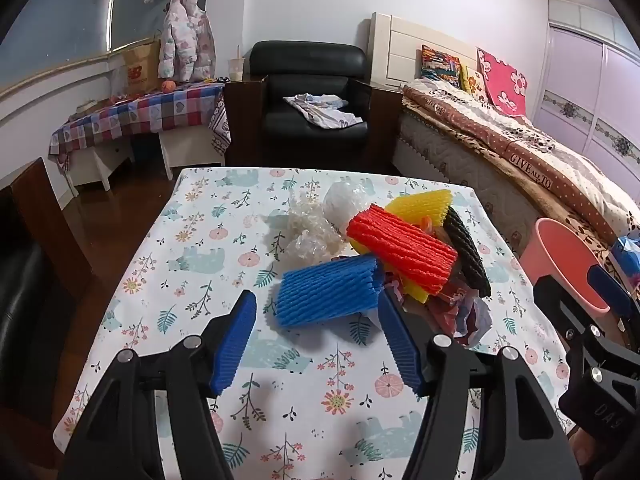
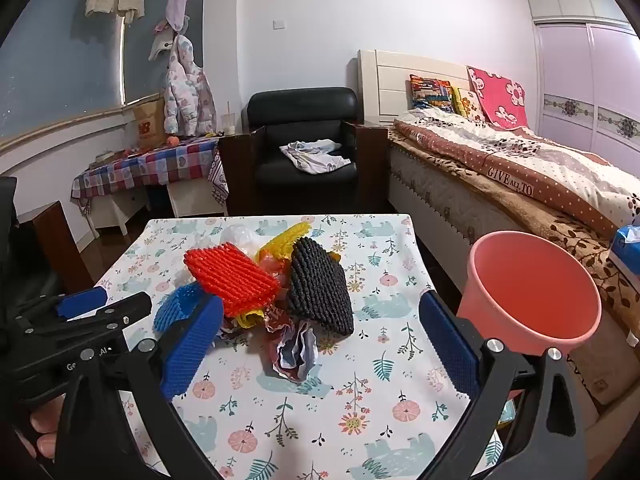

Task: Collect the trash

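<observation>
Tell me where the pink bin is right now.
The pink bin sits off the table's right edge, beside the bed; in the left wrist view it shows at the far right.

The yellow foam net (image 1: 424,205) lies mostly buried under the red foam net (image 1: 402,254). Crumpled wrappers (image 2: 294,348) beneath the pile are perhaps printed paper. The worktop (image 1: 304,400) has its near edge cut off. The pink bin (image 1: 568,264) is partly hidden behind the right claw (image 1: 588,304).

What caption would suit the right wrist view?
Open right tool over a trash pile on the table, pink bin beside it.
</observation>
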